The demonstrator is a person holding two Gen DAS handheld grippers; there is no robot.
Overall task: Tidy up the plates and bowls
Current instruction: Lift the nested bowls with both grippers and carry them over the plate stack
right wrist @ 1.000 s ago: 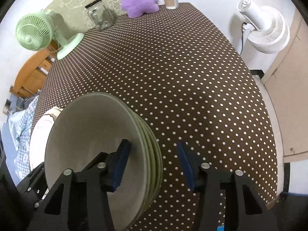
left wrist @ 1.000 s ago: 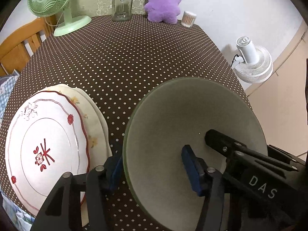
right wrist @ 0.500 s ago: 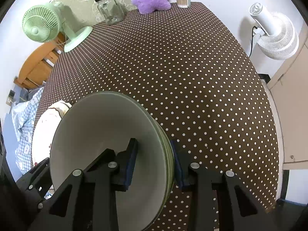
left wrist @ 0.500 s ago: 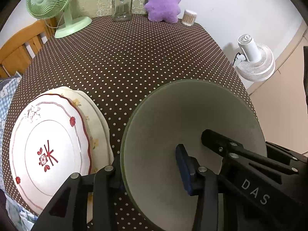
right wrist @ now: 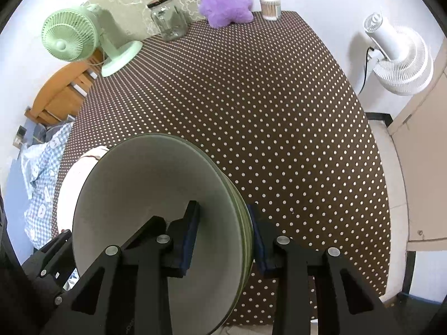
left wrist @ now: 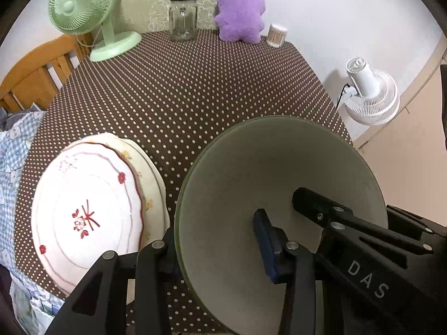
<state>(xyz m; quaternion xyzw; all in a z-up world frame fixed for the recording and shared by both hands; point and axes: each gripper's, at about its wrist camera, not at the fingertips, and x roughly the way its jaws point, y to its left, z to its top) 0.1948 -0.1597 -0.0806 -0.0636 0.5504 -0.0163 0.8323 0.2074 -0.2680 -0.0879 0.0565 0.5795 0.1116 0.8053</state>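
Note:
A stack of several pale green plates [left wrist: 279, 189] hangs tilted a little above the brown dotted table [left wrist: 195, 97]. My left gripper [left wrist: 216, 231] is shut on the stack's left rim, one blue pad on top and one underneath. My right gripper [right wrist: 223, 217] is shut on the opposite rim of the same green stack [right wrist: 145, 195]; its black body reaches over the plates [left wrist: 335, 223] in the left wrist view. To the left, a white plate with a red pattern [left wrist: 83, 217] lies on a cream plate, and its white edge [right wrist: 75, 178] shows past the green stack.
Along the far edge of the table stand a green fan [left wrist: 83, 14], a glass jar [left wrist: 183, 18], a purple plush toy [left wrist: 240, 14] and a cup of cotton swabs [left wrist: 276, 35]. A white fan [right wrist: 396, 55] is on the floor to the right; a wooden chair [left wrist: 36, 75] and blue checked cloth [left wrist: 14, 150] are on the left.
Both grippers closed their pads onto the green stack's rims, then rose with it. The table and the white plates look slightly farther away.

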